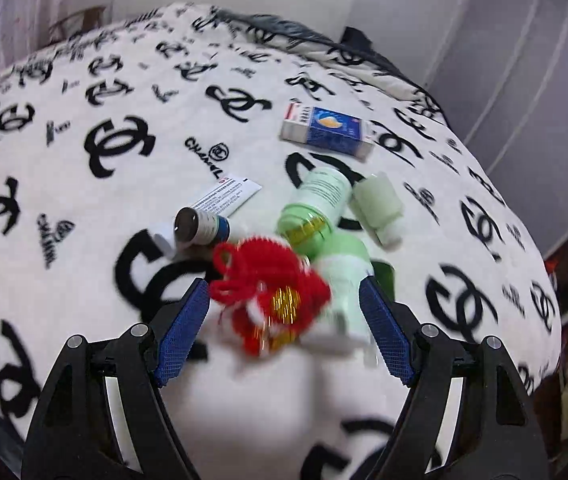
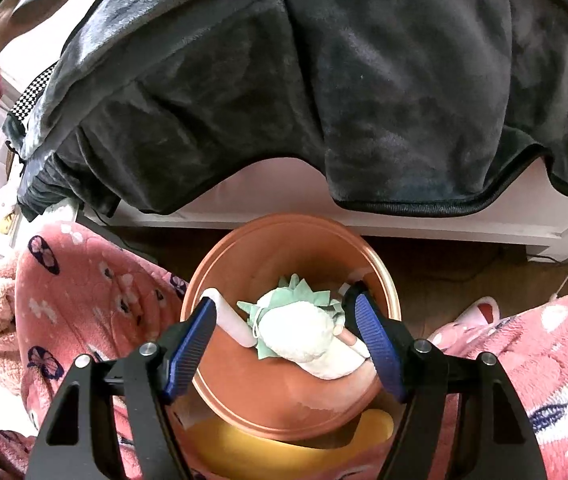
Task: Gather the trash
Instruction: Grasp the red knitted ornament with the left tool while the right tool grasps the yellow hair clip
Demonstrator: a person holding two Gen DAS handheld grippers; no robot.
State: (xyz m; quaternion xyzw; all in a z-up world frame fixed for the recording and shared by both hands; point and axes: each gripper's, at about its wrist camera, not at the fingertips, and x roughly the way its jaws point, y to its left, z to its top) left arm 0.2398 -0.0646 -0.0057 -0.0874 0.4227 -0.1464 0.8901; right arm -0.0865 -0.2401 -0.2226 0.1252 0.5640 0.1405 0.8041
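Observation:
In the left wrist view my left gripper (image 1: 284,312) is open over a white blanket with black logos (image 1: 83,200). A blurred red yarn ornament with gold threads (image 1: 271,300) and a pale green bottle (image 1: 344,292) lie between the fingers. Beyond lie a second green bottle (image 1: 316,204), a pale green cap piece (image 1: 378,208), a small brown vial (image 1: 201,226), a white leaflet (image 1: 227,196) and a blue-and-white box (image 1: 328,130). In the right wrist view my right gripper (image 2: 286,332) is open above a copper-coloured bin (image 2: 284,400) holding a white and green wad (image 2: 304,328) and a white tube (image 2: 227,316).
A dark grey blanket (image 2: 304,80) hangs over the white bed frame (image 2: 444,220) behind the bin. Pink patterned pyjama legs (image 2: 83,300) flank the bin on both sides. A pink slipper (image 2: 480,312) lies on the wooden floor at right. A white wardrobe (image 1: 524,80) stands behind the bed.

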